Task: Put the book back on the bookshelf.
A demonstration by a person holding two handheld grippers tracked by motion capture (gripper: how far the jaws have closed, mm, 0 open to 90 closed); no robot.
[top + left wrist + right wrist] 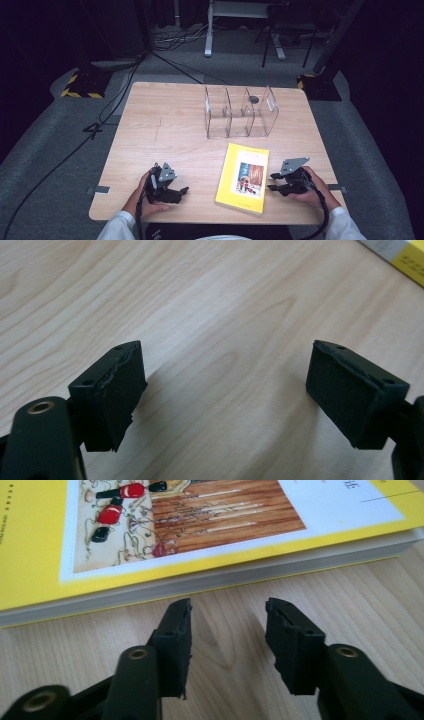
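A yellow book (pixel 243 177) with a picture on its cover lies flat near the table's front edge. My right gripper (pixel 274 183) rests just right of it, jaws open and pointed at its page edge (pixel 200 582), a short gap away, with nothing between them (pixel 229 625). My left gripper (pixel 181 192) sits on the table to the book's left, jaws wide open over bare wood (pixel 225 380); a corner of the book (pixel 400 252) shows at the far upper right of the left gripper view. A clear acrylic divided holder (pixel 240 112) stands upright behind the book.
The wooden table (pixel 165 130) has bare room on its left half. A small dark round object (pixel 254 99) lies behind the holder. Beyond the table are floor cables (pixel 107 107), stand bases with yellow-black tape (pixel 80 85) and metal frames.
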